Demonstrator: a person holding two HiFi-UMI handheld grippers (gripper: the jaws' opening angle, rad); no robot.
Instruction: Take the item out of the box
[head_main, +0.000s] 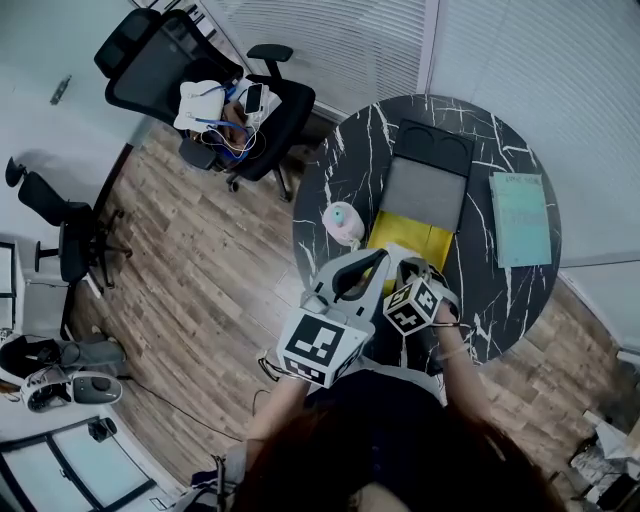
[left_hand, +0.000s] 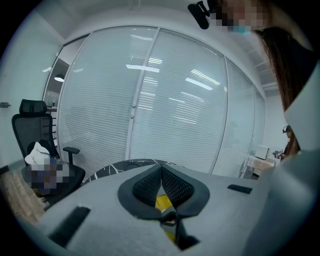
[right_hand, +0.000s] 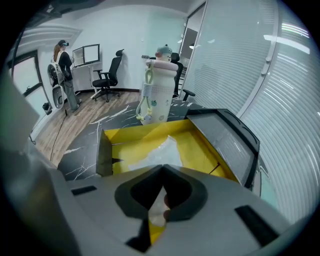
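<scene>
Clear plastic packet (right_hand: 156, 150) is seen lying in the open, yellow-lined box (right_hand: 127, 136) on the black marbled desk (right_hand: 80, 155). Its near edge is pinched between the pressed-together jaws of the right tool (right_hand: 162, 169). The box's dark lid (right_hand: 227, 137) is folded back. The left tool (left_hand: 162, 168) is held just beside the right one, its jaws pressed together on nothing. A white bottle (right_hand: 159, 87) is stood just beyond the box.
</scene>
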